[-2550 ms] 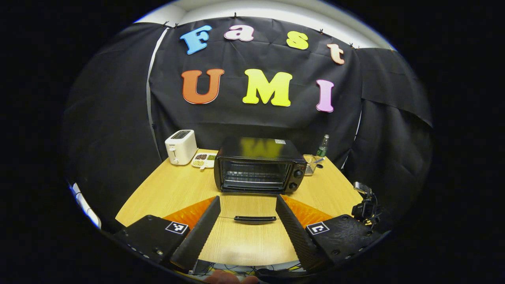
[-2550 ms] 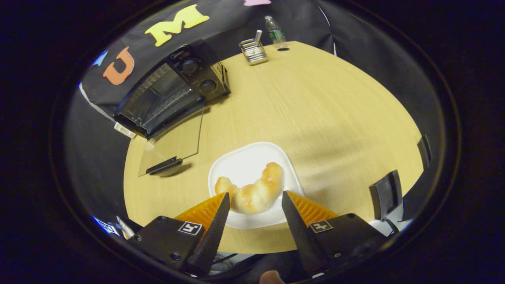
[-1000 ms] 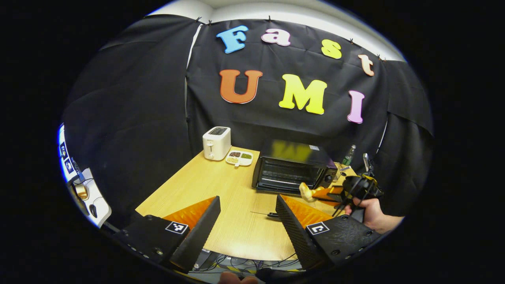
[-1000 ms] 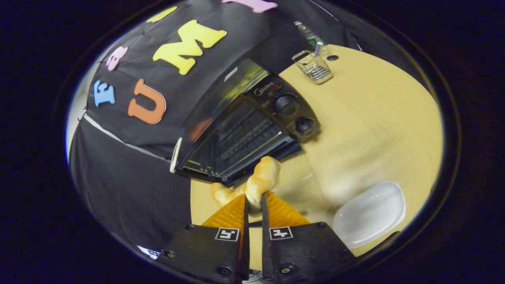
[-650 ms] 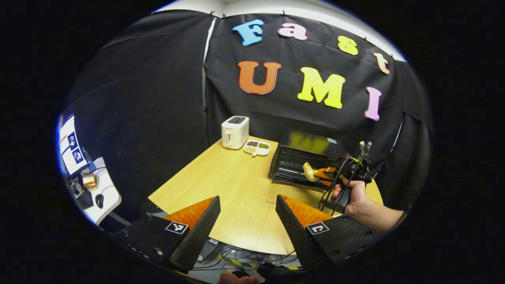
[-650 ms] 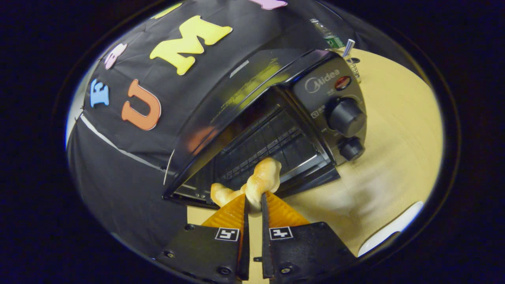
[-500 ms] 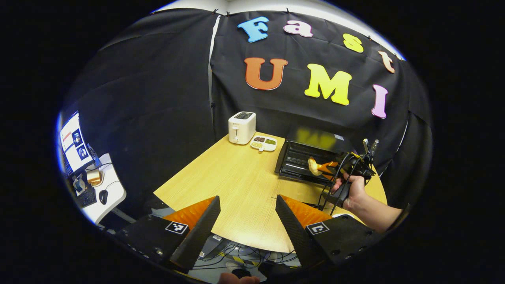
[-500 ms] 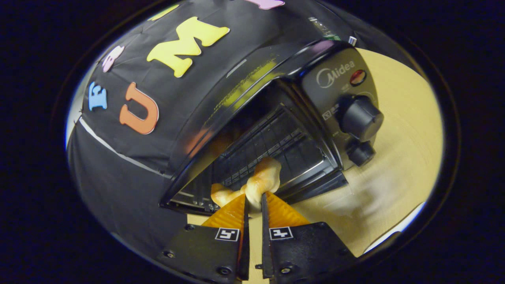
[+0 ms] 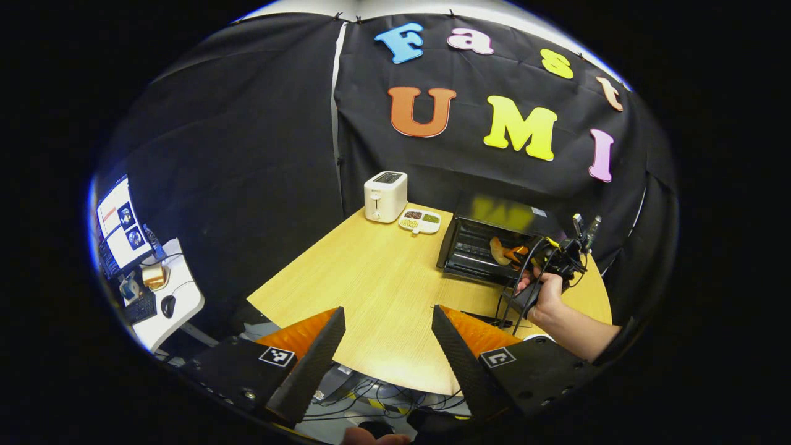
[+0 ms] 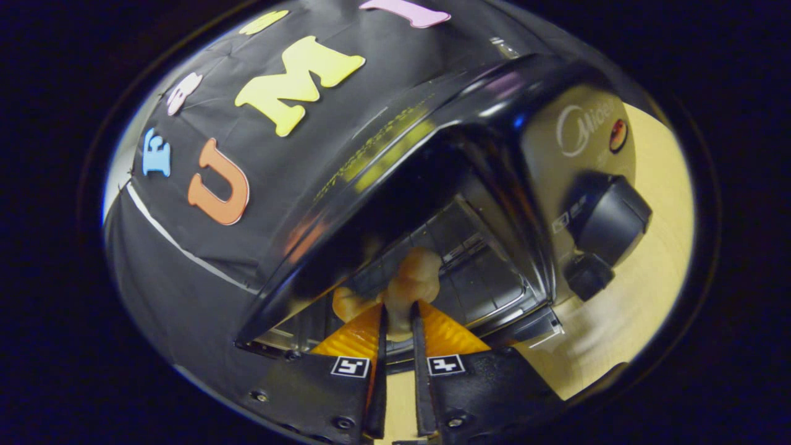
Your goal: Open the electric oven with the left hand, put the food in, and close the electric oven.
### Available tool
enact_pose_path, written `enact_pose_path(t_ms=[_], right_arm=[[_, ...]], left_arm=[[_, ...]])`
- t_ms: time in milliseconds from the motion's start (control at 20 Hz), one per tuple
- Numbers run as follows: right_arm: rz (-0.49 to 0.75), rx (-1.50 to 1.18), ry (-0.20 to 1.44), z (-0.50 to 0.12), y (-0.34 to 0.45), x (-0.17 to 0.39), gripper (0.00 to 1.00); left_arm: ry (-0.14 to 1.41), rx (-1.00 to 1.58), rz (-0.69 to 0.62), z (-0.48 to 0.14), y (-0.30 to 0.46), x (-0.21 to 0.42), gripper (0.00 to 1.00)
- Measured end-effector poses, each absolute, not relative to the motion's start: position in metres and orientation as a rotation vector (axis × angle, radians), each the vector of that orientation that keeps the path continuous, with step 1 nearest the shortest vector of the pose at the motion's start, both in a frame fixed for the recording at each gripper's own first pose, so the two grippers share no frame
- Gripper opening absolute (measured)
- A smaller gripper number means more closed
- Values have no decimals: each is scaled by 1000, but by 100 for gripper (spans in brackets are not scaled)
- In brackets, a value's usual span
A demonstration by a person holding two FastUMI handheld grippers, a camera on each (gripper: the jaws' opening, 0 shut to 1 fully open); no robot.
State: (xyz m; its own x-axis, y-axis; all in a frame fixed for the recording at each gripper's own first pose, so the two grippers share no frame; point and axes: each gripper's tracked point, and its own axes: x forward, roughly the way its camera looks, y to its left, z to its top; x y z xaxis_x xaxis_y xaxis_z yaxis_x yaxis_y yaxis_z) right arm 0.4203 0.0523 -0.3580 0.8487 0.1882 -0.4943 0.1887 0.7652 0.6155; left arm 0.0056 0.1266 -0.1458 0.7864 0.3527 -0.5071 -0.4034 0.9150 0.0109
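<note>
My left hand-held gripper [image 9: 386, 346] hangs released, its two fingers spread wide over the near edge of the table [image 9: 371, 278], holding nothing. Far ahead of it and to its right sits the electric oven [image 9: 488, 247], its front open. My other hand [image 9: 544, 296] reaches toward that opening with the right hand-held gripper [image 9: 522, 254], and the food [image 9: 497, 249], a pale curved bread roll, sits at its tip, just inside the oven mouth.

My right hand-held gripper [image 10: 398, 321] is clenched on the food [image 10: 411, 284], both fingers pressing its near end. The roll juts straight ahead of the fingers, over the wire rack [image 10: 469, 259] inside the oven [image 10: 432, 142]. The two control knobs [image 10: 609, 216] lie to the right of the fingers.

I judge the roll light and soft, with a crust that would dent under a hard squeeze. Its curved shape makes the thick middle the steadier place to hold. Pinched by one end as now, it may droop or twist as I let go.

The left gripper view gives the whole layout: the table, a toaster [image 9: 385, 196] and a small snack tray [image 9: 420, 221] left of the oven, and how far my arm has reached. The right gripper view gives the close detail: the pinch itself, the rack bars and the gap under the oven roof.
</note>
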Motion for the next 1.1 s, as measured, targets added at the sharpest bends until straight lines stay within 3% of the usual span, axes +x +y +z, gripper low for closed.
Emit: enact_pose_path(t_ms=[150,350,400,550,800,1100], right_arm=[[0,573,551,-357,54,419,39],[-27,457,526,-348,52,406,74],[-28,428,517,-345,54,400,75],[-36,330,529,-339,62,378,90],[-57,245,519,-309,70,331,91],[-76,181,504,-269,64,269,89]], left_arm=[[513,-103,397,-147,136,4,93],[485,-146,386,-147,150,-6,94],[476,-157,382,-148,154,-10,94],[453,-173,365,-153,165,-21,93],[401,-184,336,-159,187,-27,93],[464,-124,207,-197,179,-20,93]])
